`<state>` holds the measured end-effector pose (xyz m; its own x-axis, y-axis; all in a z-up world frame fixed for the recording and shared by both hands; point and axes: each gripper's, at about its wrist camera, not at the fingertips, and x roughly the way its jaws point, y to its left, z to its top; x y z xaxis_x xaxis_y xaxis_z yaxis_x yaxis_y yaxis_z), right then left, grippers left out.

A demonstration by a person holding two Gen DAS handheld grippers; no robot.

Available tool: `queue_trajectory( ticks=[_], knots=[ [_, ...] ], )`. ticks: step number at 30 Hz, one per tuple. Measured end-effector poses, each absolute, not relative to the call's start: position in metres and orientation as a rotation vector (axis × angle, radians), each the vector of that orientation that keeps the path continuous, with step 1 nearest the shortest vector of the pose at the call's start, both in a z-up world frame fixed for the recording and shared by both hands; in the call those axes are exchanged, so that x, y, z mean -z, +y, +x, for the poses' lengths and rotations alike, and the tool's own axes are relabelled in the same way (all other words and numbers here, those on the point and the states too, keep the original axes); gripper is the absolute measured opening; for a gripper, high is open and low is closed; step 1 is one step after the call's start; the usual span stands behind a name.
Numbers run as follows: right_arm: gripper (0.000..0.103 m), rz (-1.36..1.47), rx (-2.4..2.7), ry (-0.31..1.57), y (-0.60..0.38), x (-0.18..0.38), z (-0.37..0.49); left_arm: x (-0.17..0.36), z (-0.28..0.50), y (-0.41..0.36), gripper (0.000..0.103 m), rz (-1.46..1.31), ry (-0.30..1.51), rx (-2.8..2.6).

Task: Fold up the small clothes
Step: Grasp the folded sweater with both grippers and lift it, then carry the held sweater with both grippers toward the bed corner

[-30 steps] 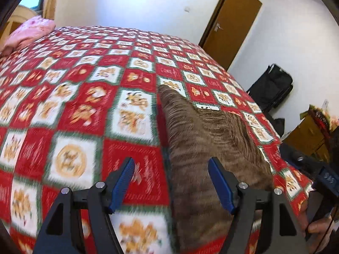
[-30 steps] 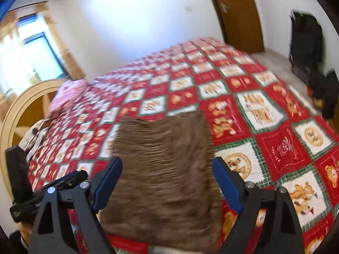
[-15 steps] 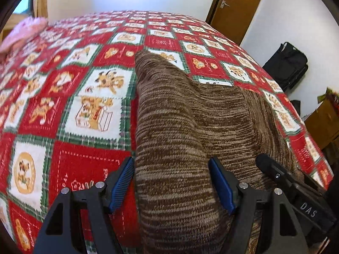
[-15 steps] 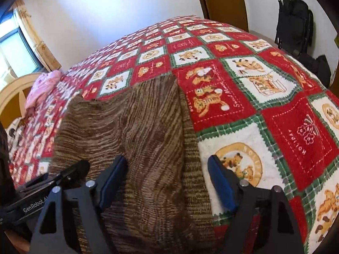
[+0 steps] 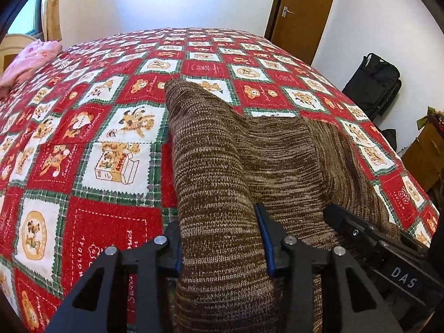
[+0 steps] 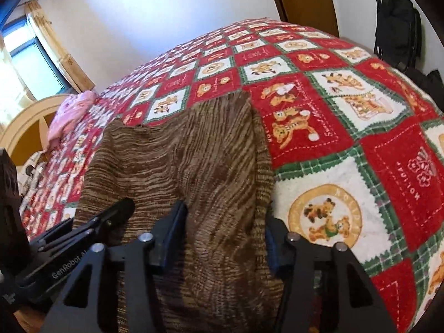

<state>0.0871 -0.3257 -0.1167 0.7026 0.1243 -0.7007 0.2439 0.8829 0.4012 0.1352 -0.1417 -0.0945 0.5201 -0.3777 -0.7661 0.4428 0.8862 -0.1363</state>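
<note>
Left gripper (image 5: pixel 222 247) at bottom centre: jaws just closing, pads pressed against a raised fold of the brown knitted garment (image 5: pixel 249 161). Right gripper (image 6: pixel 219 238), likewise bottom centre, just closing, clamps the garment's right-hand edge. Garment runs up mid-frame across the red patchwork bedspread (image 5: pixel 83 127). Pink cloth (image 5: pixel 30 58) upper left; door (image 5: pixel 302 11) beyond.
</note>
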Motion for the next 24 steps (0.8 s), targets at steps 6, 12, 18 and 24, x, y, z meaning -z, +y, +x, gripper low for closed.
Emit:
queue_trajectory(
  ticks=[6,12,18,24],
  knots=[
    [0.04,0.468,0.074,0.805,-0.319,0.114,0.088,0.091,0.126,-0.15,0.028,0.153,0.848,0.481],
    [0.026,0.475,0.064,0.782,-0.309,0.095,0.077,0.073,0.109,-0.149,0.024,0.193,0.779,0.478],
    [0.025,0.437,0.076,0.693,-0.283,0.049,0.043,0.038,0.082,-0.14,0.024,0.219,0.694,0.502],
    [0.025,0.485,0.071,0.638,-0.276,0.02,0.0,0.008,0.047,-0.128,0.024,0.23,0.66,0.57]
  ],
)
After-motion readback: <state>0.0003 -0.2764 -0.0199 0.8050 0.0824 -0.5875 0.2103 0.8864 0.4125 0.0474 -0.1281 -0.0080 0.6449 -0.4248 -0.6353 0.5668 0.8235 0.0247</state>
